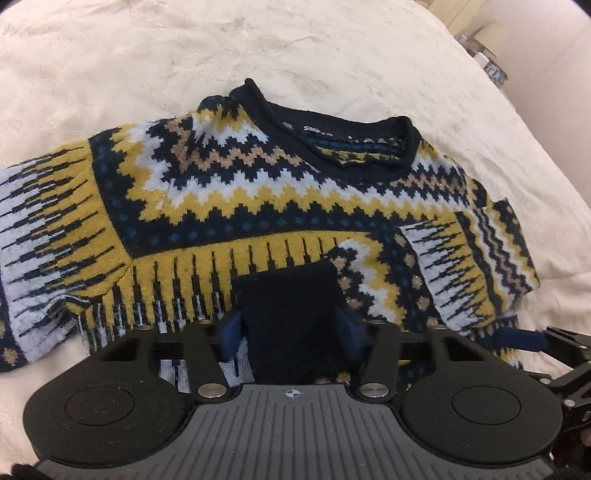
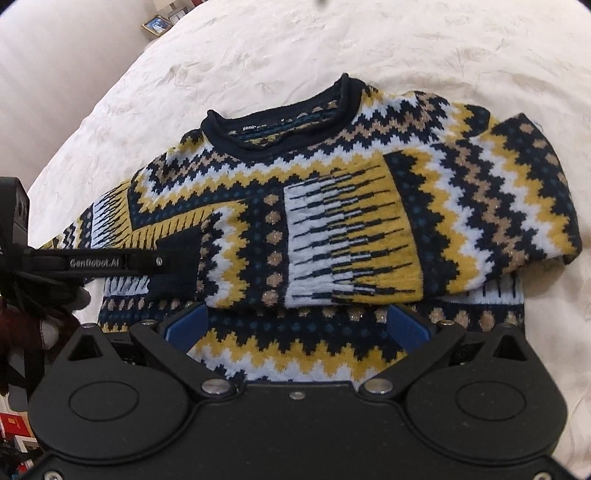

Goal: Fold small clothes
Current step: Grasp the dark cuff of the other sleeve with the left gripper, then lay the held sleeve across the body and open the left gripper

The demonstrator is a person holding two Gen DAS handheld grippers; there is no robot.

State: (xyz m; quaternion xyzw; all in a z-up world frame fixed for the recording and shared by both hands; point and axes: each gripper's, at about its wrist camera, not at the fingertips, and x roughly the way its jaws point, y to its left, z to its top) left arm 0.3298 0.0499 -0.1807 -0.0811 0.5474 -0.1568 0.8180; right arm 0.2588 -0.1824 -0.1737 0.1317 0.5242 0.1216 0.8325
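A: Where is the sweater lying?

B: Flat on the cream bedspread, neckline toward the far edge and its hem toward the near edge. It is a navy, mustard and white zigzag knit.

A: And the sleeves?

B: One sleeve is folded across the chest, ending in a dark navy cuff. The other sleeve stretches out sideways toward the bed's side edge.

A: What is the left gripper doing?

B: Its blue pads sit on either side of the navy cuff and press against it, so the jaws are clamped on the cuff.

A: The right gripper?

B: Spread wide. Its blue pads stand well apart over the lower part of the sweater, just below the folded sleeve, with nothing pinched between them.

A: Anything else in view?

B: A small picture frame past the bed's far corner.
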